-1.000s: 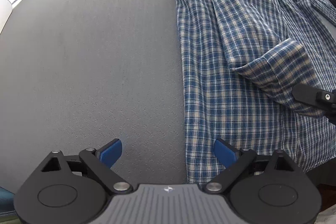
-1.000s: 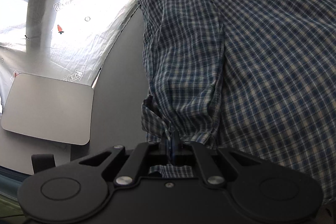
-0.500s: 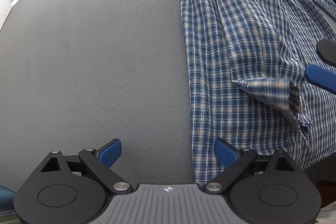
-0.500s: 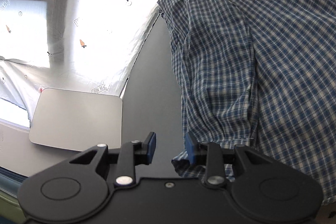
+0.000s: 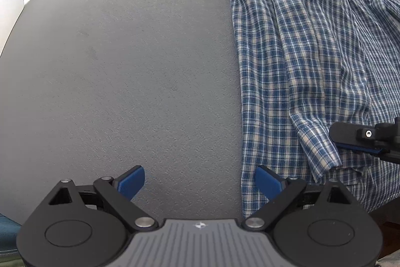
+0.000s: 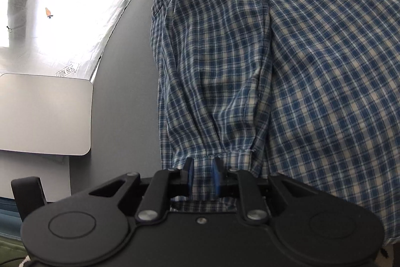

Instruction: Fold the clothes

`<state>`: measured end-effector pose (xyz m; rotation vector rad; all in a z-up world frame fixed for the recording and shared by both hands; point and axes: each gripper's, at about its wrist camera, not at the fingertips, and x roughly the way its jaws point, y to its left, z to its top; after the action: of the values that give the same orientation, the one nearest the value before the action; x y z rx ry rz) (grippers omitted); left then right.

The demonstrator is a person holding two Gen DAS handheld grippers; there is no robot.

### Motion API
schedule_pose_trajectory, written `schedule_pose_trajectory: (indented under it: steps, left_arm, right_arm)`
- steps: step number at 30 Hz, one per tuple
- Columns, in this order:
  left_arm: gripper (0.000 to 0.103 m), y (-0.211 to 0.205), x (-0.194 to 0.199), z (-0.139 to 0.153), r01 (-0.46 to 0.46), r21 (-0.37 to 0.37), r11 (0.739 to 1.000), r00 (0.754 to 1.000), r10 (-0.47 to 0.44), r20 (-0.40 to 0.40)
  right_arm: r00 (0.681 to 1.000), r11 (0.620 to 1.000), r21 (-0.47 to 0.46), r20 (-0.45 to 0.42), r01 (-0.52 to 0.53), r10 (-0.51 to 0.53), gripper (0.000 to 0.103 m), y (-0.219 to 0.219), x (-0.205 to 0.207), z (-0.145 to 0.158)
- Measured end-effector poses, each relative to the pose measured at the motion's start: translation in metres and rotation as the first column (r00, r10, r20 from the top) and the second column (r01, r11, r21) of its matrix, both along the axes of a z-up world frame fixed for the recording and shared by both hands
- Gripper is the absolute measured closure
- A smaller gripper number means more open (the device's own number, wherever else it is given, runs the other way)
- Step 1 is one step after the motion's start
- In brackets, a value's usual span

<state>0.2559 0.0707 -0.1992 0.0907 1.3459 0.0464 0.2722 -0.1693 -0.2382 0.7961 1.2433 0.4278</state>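
Right wrist view shows the right gripper (image 6: 202,173) closing its jaws around the cuff of the blue and white checked cotton shirt (image 6: 312,71), spread on the grey bench (image 5: 120,71). One sleeve is folded in; more folds remain. The left gripper (image 5: 200,183) hangs wide, empty.

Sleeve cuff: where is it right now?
In the right wrist view the sleeve cuff lies on the plaid shirt, low centre, between the closing jaws of the right gripper.
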Motion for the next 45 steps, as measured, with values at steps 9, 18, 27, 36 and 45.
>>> schedule_pose_trajectory:
  steps: [9,18,27,36,45]
  left_arm:
    - [0.008,-0.011,0.037,0.021,-0.043,-0.014,0.999,0.997,0.044,0.058]
    - [0.008,-0.012,0.060,0.029,-0.092,-0.021,0.996,0.987,0.094,0.127]
    - [0.008,-0.071,0.153,-0.003,-0.045,0.060,0.997,0.985,0.035,0.166]
    - [0.005,-0.076,0.244,-0.019,-0.096,0.097,0.991,0.983,0.079,0.168]
    - [0.000,-0.076,0.323,-0.025,-0.119,0.119,0.986,0.974,0.092,0.208]
  right_arm:
    - [0.994,0.996,0.036,0.070,0.085,-0.088,0.080,-0.041,0.016,0.021]
    - [0.976,0.983,0.021,0.112,0.184,-0.186,0.080,-0.100,0.039,0.024]
    - [0.951,0.958,-0.065,0.159,0.278,-0.265,0.077,-0.167,0.090,0.017]
    - [0.942,0.942,-0.095,0.128,0.322,-0.309,0.076,-0.210,0.166,-0.009]
    - [0.956,0.945,-0.172,0.140,0.279,-0.257,0.077,-0.222,0.197,-0.014]
